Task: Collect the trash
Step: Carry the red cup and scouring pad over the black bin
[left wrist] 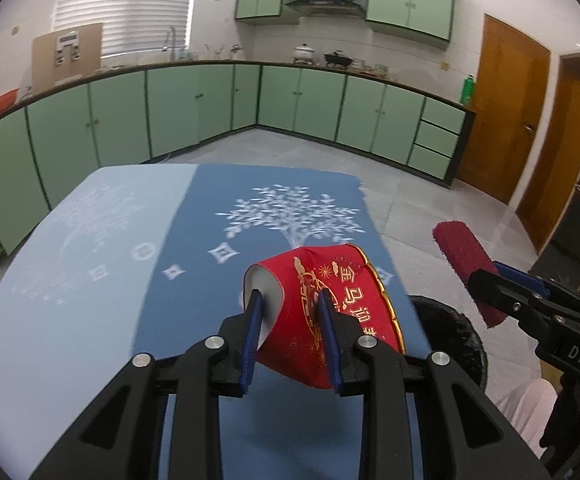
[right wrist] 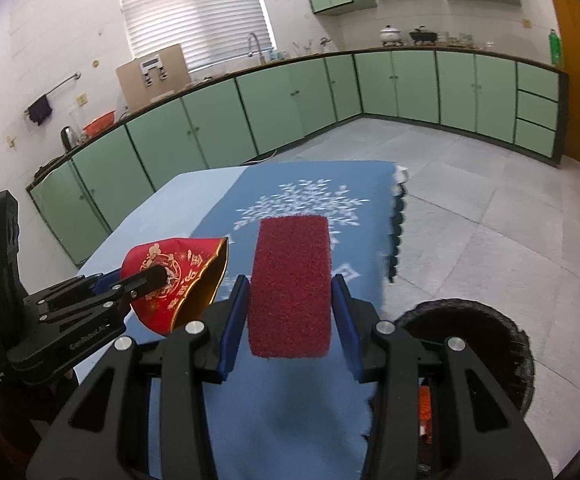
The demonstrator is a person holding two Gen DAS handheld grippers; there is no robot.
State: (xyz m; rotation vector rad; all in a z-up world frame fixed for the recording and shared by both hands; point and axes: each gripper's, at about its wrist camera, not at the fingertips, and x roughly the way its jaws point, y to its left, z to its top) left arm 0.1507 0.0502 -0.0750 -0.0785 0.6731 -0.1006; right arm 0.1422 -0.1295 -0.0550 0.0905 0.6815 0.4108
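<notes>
Trash pickup looks past the grasp stage for two items, with drop-off not yet done. Left gripper [left wrist: 290, 334] has its jaws closed on the wall of a crushed red paper cup [left wrist: 322, 312], one blue pad inside the white interior and the other against the printed outside; the cup hangs clear of the table [left wrist: 89, 272]. Right gripper [right wrist: 290, 308] holds a dark red scouring pad [right wrist: 290, 284] between its jaws, the pad standing up along the fingers; in the right wrist view a thin gap seems to show at each side, so the grip is probably on the pad's lower part, hidden by the fingers. Both items sit above the blue tablecloth [left wrist: 217, 208], side by side, cup to the left of the pad. Black round bin [right wrist: 490, 340] stands on the floor just off the table's right edge, near the right gripper and below it; something orange shows near its rim, unclear what. No other loose trash is visible on the cloth. Remaining, as judged: carry both items over the bin opening and release them.
</notes>
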